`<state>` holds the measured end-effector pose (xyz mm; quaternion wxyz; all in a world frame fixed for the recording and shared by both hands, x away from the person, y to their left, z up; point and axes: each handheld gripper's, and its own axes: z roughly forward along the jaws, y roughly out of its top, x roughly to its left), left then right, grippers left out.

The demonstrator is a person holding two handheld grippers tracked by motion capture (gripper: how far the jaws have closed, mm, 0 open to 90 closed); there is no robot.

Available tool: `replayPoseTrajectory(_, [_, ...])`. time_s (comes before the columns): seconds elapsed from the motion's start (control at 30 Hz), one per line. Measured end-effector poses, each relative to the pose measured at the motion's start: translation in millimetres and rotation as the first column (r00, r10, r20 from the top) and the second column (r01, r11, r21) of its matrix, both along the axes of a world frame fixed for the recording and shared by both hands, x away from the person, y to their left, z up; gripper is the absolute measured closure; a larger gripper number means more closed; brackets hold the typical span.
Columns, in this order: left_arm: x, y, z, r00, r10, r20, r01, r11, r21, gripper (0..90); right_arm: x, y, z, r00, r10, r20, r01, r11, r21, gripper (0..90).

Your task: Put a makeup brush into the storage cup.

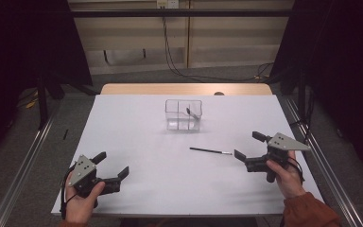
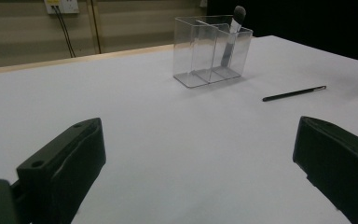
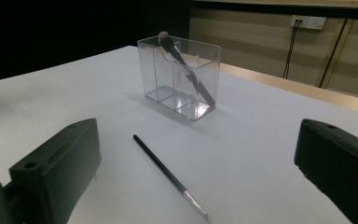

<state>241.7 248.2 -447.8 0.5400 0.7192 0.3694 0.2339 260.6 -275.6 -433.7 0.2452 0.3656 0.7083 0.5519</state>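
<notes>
Black jaws, grey plates, rust sleeve (image 1: 309, 210)

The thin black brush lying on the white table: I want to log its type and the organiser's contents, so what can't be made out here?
- Thin black brush: its tip is blurred in the right gripper view and too small in the high view.
- Clear plastic organiser: its compartments are too small to count in the high view.
- Grey-headed brush in the organiser: its lower handle is distorted by the clear walls in both gripper views.

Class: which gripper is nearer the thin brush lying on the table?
Right. The right gripper sits just beside the brush; the left gripper is far across the table.
</notes>
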Motion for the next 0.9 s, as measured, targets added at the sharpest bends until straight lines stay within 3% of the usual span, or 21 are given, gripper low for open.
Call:
replayPoseTrajectory(0.17, [-0.9,0.9,2.1,0.9999,0.0,0.011,0.0,1.0,-0.005,2.7,16.6,8.0,0.6,0.9989,0.04,-0.023,-0.04,0.999,-0.015,0.8])
replayPoseTrajectory(0.37, [1.2,-0.3,1.6,0.9999,-0.012,0.006,0.012,0.9999,-0.002,2.6,36.8,23.2,-0.5,0.9979,0.039,-0.052,-0.041,0.998,-0.038,4.0])
replayPoseTrajectory(0.43, [1.6,-1.0,1.9,0.9998,-0.019,0.006,0.019,0.9998,-0.001,2.6,41.2,27.7,1.1,0.9985,0.046,-0.03,-0.047,0.999,-0.027,4.6])
replayPoseTrajectory(0.6, [2.6,-2.3,1.6,0.9996,-0.028,0.0,0.028,0.9995,0.011,2.6,51.7,37.3,4.8,0.996,0.065,-0.061,-0.067,0.997,-0.046,4.7])
replayPoseTrajectory(0.77, [3.1,-1.9,2.4,0.9995,-0.032,-0.001,0.032,0.9994,0.012,3.0,63.1,42.0,2.6,0.9819,0.097,-0.162,-0.112,0.99,-0.084,5.3])
replayPoseTrajectory(0.9, [4.0,-2.0,1.8,0.9994,-0.033,-0.004,0.033,0.9994,0.011,2.9,71.7,45.4,5.3,0.9734,0.108,-0.202,-0.131,0.986,-0.104,8.3])
